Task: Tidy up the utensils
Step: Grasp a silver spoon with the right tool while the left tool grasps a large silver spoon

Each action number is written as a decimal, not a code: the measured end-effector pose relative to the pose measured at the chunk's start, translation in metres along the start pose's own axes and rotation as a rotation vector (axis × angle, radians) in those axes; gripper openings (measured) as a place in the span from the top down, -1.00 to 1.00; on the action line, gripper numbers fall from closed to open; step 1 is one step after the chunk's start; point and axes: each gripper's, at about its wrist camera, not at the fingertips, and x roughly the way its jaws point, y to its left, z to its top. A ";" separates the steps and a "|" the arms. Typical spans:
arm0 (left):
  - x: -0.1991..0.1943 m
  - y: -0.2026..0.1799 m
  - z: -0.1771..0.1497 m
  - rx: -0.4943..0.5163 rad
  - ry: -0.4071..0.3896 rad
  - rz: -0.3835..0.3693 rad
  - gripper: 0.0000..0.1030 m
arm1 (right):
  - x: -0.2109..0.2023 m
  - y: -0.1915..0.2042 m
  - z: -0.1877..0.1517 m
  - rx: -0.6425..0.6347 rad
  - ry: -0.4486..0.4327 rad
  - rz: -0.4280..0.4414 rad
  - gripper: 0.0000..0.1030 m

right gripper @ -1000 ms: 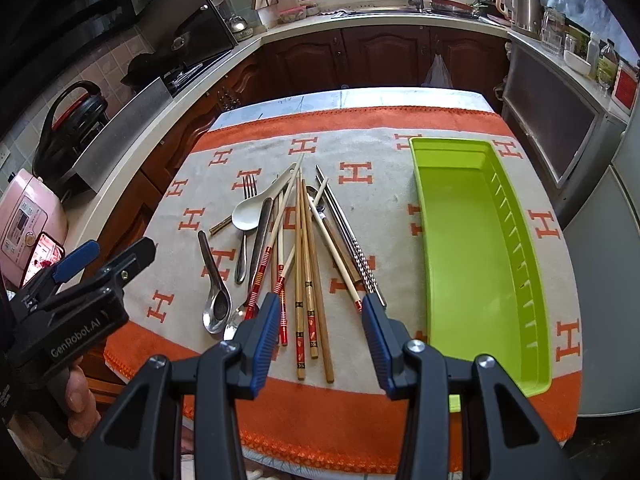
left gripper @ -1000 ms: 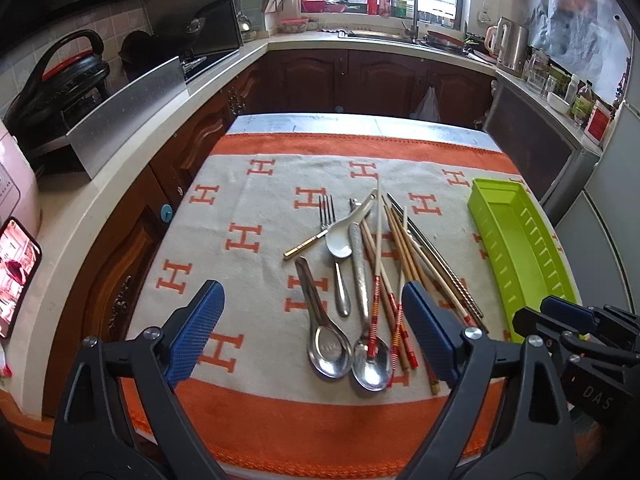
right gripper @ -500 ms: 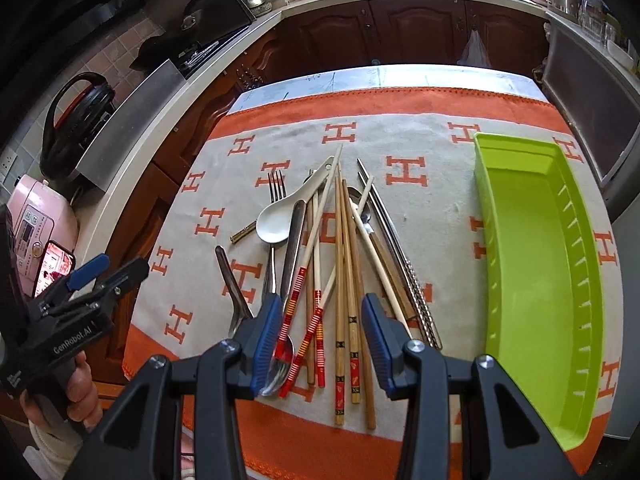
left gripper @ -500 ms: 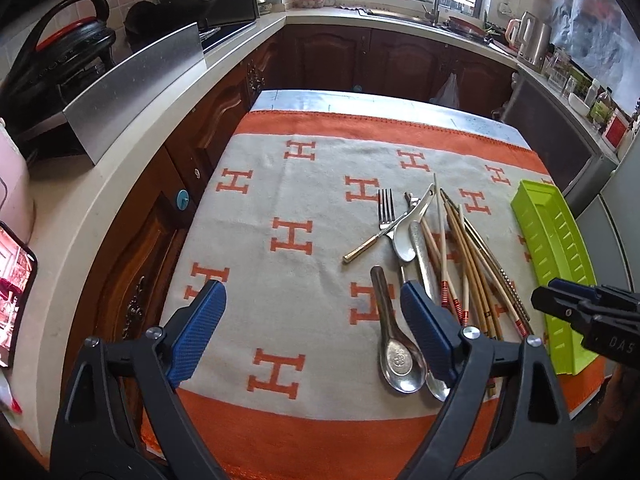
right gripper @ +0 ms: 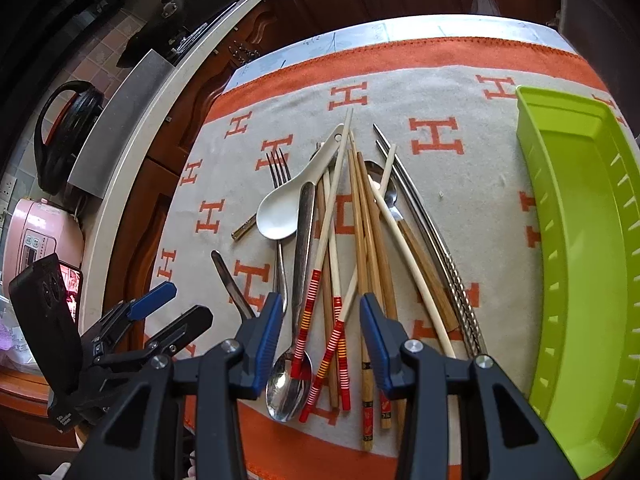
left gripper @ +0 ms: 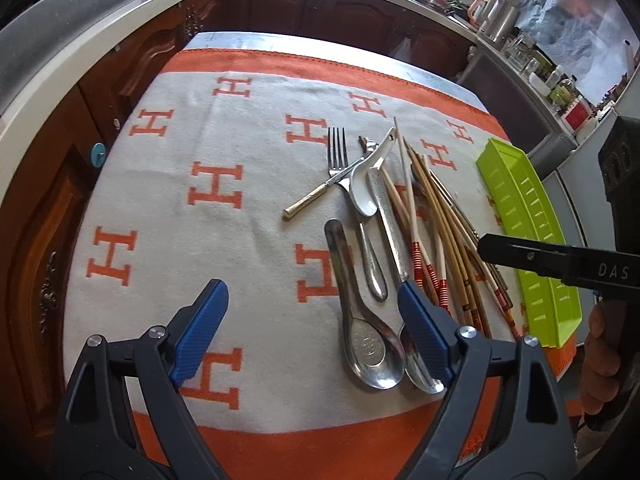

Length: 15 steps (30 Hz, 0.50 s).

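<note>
A heap of utensils lies on the orange and grey H-pattern cloth (left gripper: 216, 192): a fork (left gripper: 338, 152), a white ceramic spoon (right gripper: 280, 212), steel spoons (left gripper: 370, 348), metal chopsticks (right gripper: 436, 240) and several wooden chopsticks (right gripper: 364, 240), some with red-striped ends (right gripper: 308, 312). A lime green tray (right gripper: 576, 240) stands empty to the right of them; it also shows in the left wrist view (left gripper: 528, 232). My right gripper (right gripper: 320, 340) is open, low over the near ends of the striped chopsticks. My left gripper (left gripper: 312, 332) is open, empty, left of the heap.
Wooden kitchen cabinets and a pale counter (left gripper: 80, 60) run along the left and far sides. A pink appliance (right gripper: 36, 240) and a black cooker (right gripper: 68, 132) stand on the counter. The cloth's near edge hangs over the table front.
Both grippers have moved lower and closer to the cloth. The right gripper now straddles the near ends of the striped chopsticks. The left gripper has drifted left of the heap. The utensils have not moved.
</note>
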 end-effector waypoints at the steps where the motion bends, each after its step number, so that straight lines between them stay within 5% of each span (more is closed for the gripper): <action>1: 0.002 0.000 0.000 0.000 -0.005 -0.014 -0.63 | 0.002 -0.001 0.000 0.002 0.006 0.001 0.22; 15: 0.047 0.008 0.006 -0.005 -0.023 -0.200 -0.04 | 0.015 -0.005 -0.004 0.018 0.039 0.013 0.22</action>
